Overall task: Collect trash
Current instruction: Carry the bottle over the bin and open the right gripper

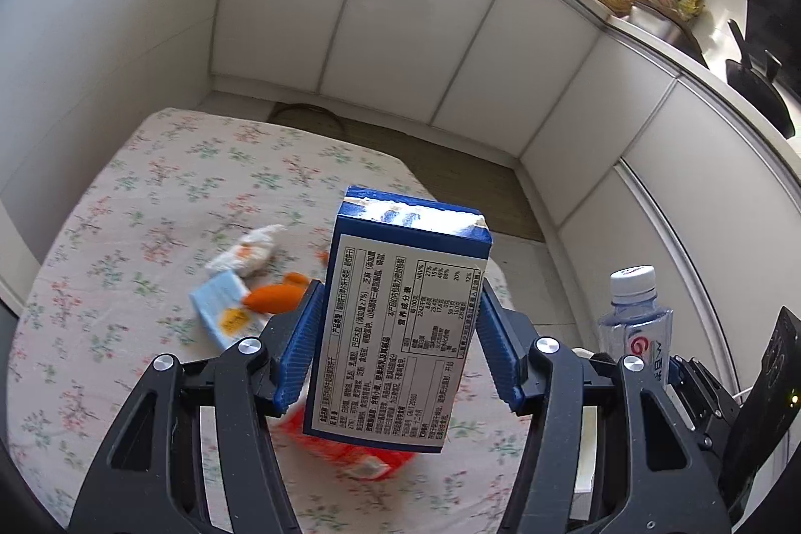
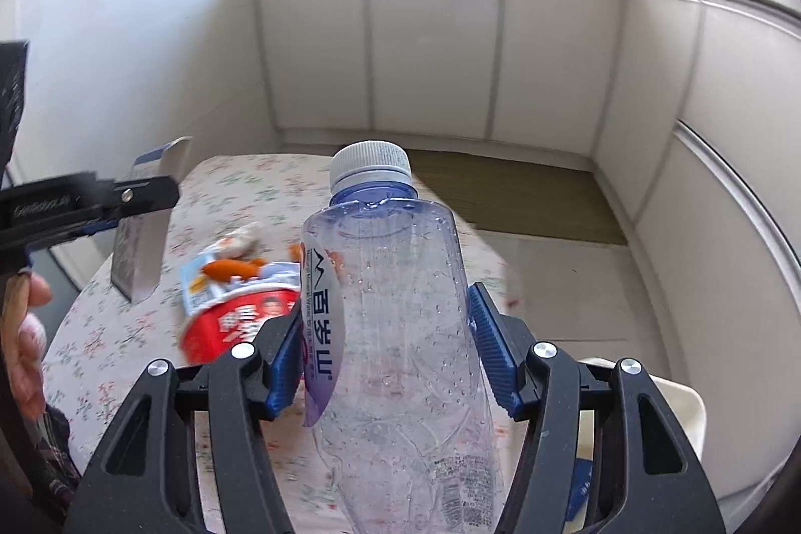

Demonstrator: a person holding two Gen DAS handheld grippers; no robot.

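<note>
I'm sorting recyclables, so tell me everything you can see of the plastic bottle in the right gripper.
The bottle is clear bluish plastic with a white screw cap on, and looks empty but for droplets inside. Its white and purple label is peeling off one side. It is held above the table, cap pointing away, clamped at the body by the right gripper.

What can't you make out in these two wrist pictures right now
- Red cup: left wrist view, mostly hidden behind the blue box; print blurred.
- Plastic bottle: right wrist view, base cut off by the bottom edge.
- White bin: right wrist view, contents hidden by the right gripper.
- Countertop items: both views, too small or overexposed.
</note>
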